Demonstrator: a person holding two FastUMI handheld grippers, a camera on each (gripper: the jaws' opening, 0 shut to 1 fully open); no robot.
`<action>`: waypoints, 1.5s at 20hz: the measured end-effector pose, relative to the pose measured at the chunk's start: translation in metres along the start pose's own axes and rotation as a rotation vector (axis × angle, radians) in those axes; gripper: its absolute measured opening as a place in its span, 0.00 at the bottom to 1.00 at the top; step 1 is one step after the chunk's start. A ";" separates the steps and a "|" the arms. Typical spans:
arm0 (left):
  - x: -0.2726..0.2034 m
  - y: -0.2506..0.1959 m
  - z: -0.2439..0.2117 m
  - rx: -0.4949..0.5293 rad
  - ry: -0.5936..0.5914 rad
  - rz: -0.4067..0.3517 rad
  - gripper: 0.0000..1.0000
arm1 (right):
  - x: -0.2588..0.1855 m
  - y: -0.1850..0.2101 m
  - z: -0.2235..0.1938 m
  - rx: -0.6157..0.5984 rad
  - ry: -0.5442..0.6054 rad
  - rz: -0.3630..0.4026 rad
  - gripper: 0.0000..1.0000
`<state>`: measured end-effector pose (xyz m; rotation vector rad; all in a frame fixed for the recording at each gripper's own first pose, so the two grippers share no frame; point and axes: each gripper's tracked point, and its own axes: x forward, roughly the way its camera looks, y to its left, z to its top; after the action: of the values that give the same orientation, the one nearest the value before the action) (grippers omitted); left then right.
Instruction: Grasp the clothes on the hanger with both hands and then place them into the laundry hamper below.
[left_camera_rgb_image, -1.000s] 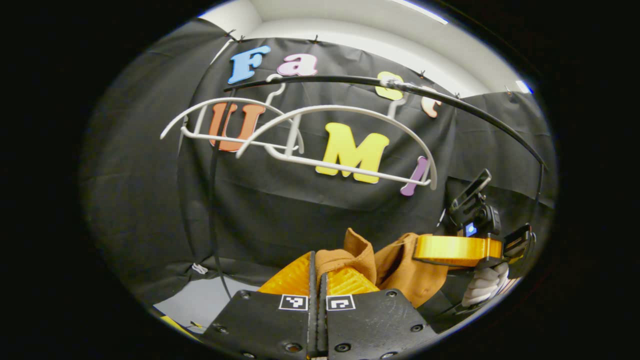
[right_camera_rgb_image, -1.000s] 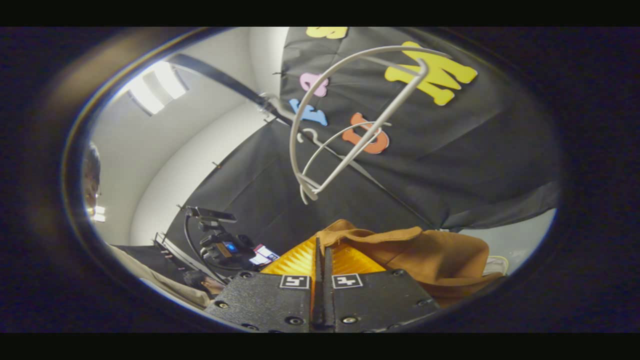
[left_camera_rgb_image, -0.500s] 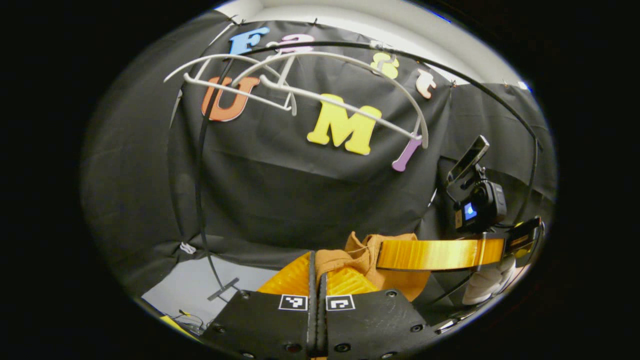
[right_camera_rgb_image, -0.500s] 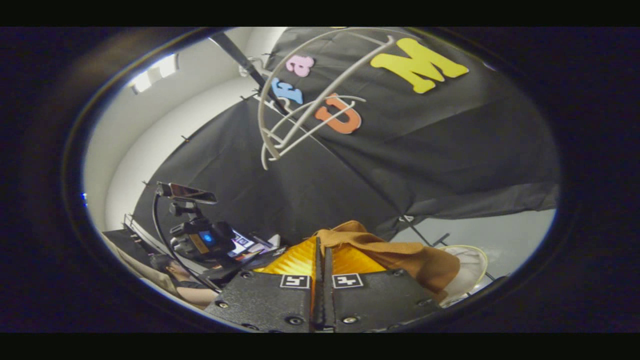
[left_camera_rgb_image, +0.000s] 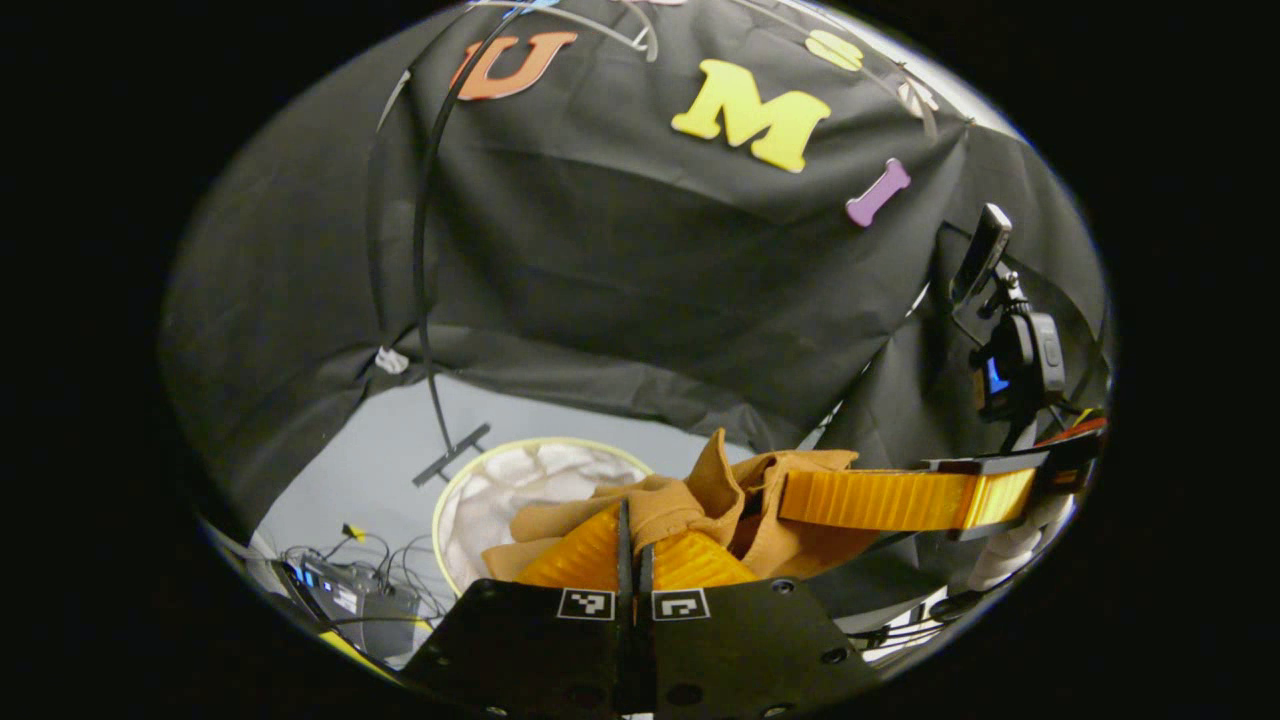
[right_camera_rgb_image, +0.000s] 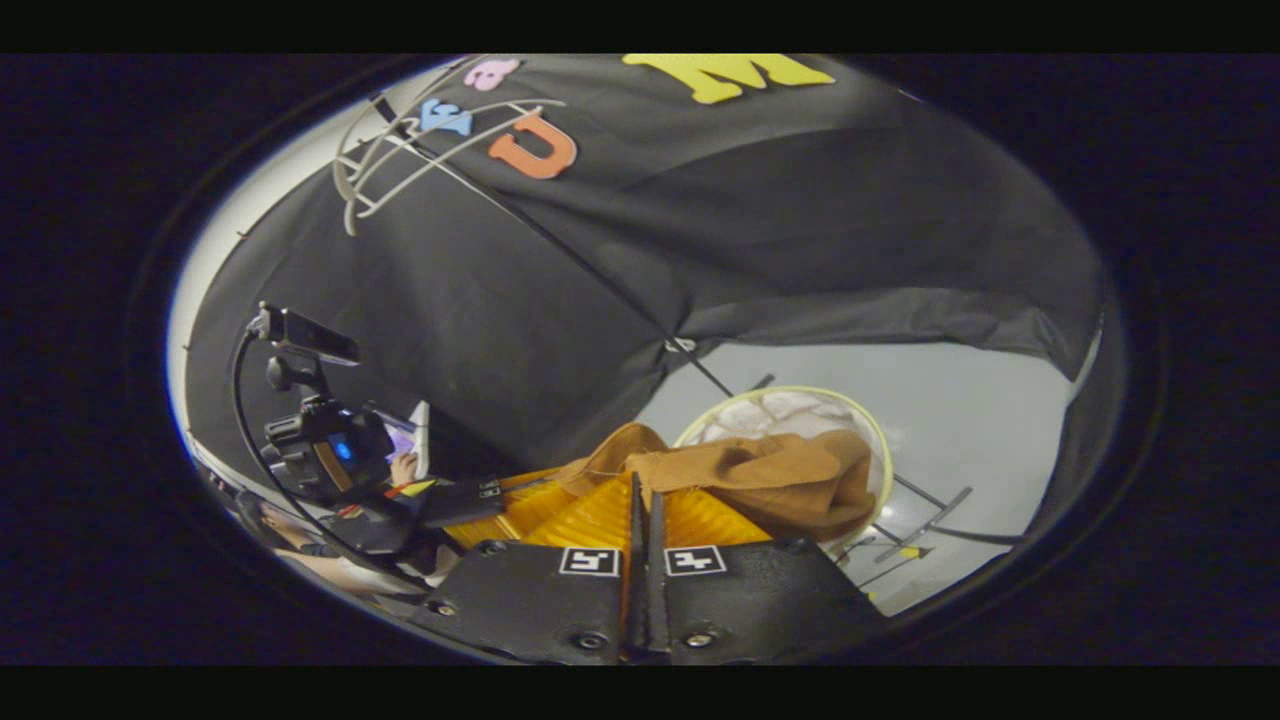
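A brown garment (left_camera_rgb_image: 745, 500) hangs bunched between both grippers, off the hangers. My left gripper (left_camera_rgb_image: 632, 520) is shut on one fold of it. In the left gripper view the right gripper (left_camera_rgb_image: 790, 497) reaches in from the right and pinches the cloth too, held by a gloved hand (left_camera_rgb_image: 1005, 550). My right gripper (right_camera_rgb_image: 643, 492) is shut on the brown garment (right_camera_rgb_image: 780, 475), which droops over the hamper. The white laundry hamper (left_camera_rgb_image: 462, 478), pale-rimmed, stands on the floor just below; its rim (right_camera_rgb_image: 790, 392) peeks out behind the cloth. Two bare white hangers (right_camera_rgb_image: 400, 160) stay high on the black rail.
A camera rig (left_camera_rgb_image: 1010, 350) on a stand rises at the right, also seen as the camera rig (right_camera_rgb_image: 320, 440) at left. The rack's post and foot (left_camera_rgb_image: 452, 455) stand beside the hamper. Cables and a small box (left_camera_rgb_image: 350, 595) lie on the grey floor at left.
Both grippers have come down with the brown garment still held. The hangers have slid up toward the top of both views, and the hamper has come into sight beneath the cloth.
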<state>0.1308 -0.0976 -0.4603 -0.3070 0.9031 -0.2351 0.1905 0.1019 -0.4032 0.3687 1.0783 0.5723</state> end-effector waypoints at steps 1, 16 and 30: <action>0.001 -0.005 -0.006 -0.021 0.029 0.013 0.00 | 0.012 -0.002 -0.010 0.003 0.027 -0.025 0.04; 0.011 0.001 -0.030 -0.007 0.140 0.150 0.04 | 0.020 -0.038 -0.031 -0.108 0.110 -0.206 0.06; -0.046 0.035 -0.012 -0.016 0.038 0.200 0.95 | -0.021 -0.024 0.004 -0.118 -0.066 -0.261 0.75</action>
<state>0.0963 -0.0517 -0.4462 -0.2255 0.9669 -0.0489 0.1925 0.0701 -0.3996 0.1391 1.0049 0.3864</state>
